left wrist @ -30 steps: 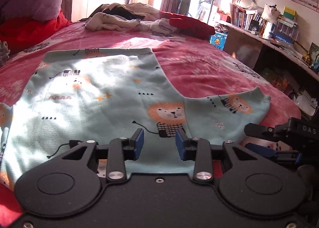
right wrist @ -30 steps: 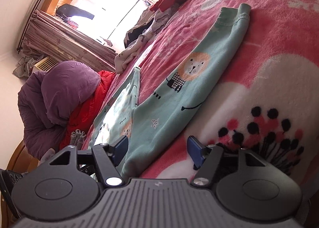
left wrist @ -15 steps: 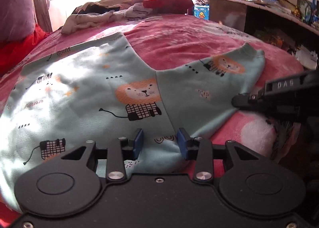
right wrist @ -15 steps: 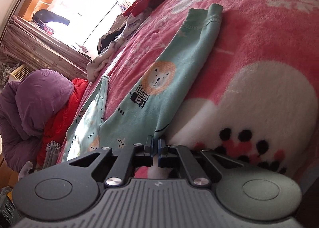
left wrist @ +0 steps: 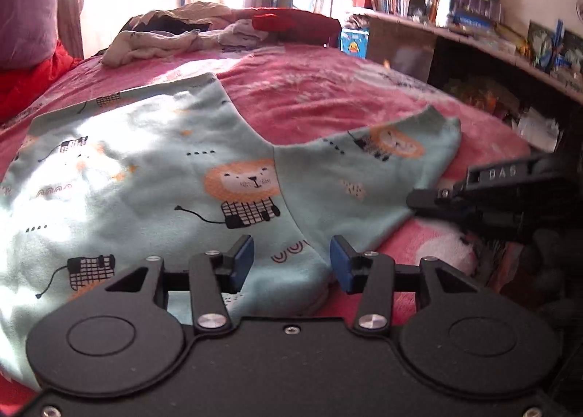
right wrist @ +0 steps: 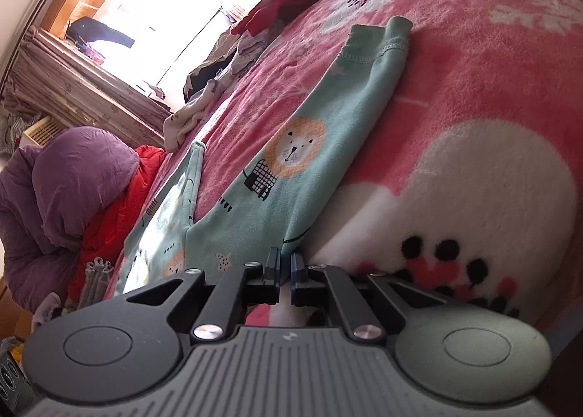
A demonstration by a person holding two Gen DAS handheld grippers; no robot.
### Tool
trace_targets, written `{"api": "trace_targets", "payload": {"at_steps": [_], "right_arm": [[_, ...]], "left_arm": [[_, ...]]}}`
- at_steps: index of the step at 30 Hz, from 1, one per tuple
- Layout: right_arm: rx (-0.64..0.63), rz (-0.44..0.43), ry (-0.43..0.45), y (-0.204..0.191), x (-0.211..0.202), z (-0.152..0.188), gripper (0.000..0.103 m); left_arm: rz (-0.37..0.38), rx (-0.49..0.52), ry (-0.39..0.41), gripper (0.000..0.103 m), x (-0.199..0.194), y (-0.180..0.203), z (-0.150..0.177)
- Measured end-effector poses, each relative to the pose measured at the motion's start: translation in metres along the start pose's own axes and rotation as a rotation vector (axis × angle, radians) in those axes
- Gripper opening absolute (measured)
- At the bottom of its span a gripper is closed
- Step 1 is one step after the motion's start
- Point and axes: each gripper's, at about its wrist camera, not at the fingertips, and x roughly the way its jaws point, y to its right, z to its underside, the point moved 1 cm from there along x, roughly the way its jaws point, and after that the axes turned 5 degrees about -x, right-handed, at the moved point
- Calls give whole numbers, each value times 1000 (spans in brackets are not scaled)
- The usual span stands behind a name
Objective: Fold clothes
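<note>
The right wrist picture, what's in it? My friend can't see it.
The right gripper is pinched shut on the edge of a mint lion-print garment, which lies stretched across a pink blanket.

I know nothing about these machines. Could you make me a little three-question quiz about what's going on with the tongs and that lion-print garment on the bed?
1. True or false: the left tongs are shut on the mint lion-print garment.
2. Which tongs pinch the garment's edge? A) left B) right C) neither
3. Fill in: the garment lies spread on a ____ blanket.

Key:
1. False. Their blue pads stand apart, with the garment's near edge between them, not pinched.
2. B. The right tongs are closed on the lower edge of the sleeve.
3. Pink.
</note>
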Motion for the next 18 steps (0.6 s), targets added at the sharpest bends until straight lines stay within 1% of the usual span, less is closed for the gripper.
{"api": "trace_targets", "payload": {"at_steps": [1, 2, 3, 4, 5, 6, 9, 12, 14, 16, 18], "right_arm": [[8, -3, 3, -1, -3, 0, 13], [14, -10, 3, -2, -5, 0, 19], [17, -18, 2, -4, -8, 1, 27], [23, -29, 2, -6, -11, 3, 31], [31, -39, 0, -8, -13, 5, 37], [35, -49, -6, -11, -15, 7, 40], [35, -86, -41, -21, -18, 14, 42], [11, -115, -86, -34, -14, 21, 43], [16, -132, -114, -39, -7, 25, 44], [44, -146, -134, -40, -1, 28, 46], [93, -170, -134, -38, 2, 28, 51]], "left_arm": [[1, -29, 12, 45, -6, -7, -4], [-10, -48, 21, 45, -10, -13, -7], [-20, -67, 29, 45, -14, -20, -10], [-31, -85, 37, 45, -17, -26, -14], [-44, -120, 41, 45, -19, -34, -16], [-57, -155, 44, 45, -20, -41, -18], [-65, -260, 50, 45, -24, -61, -21], [-77, -309, 50, 46, -26, -69, -22], [-68, -332, 48, 46, -26, -70, -23], [-58, -328, 46, 47, -26, -68, -25], [-50, -325, 46, 48, -26, -65, -27]]}}
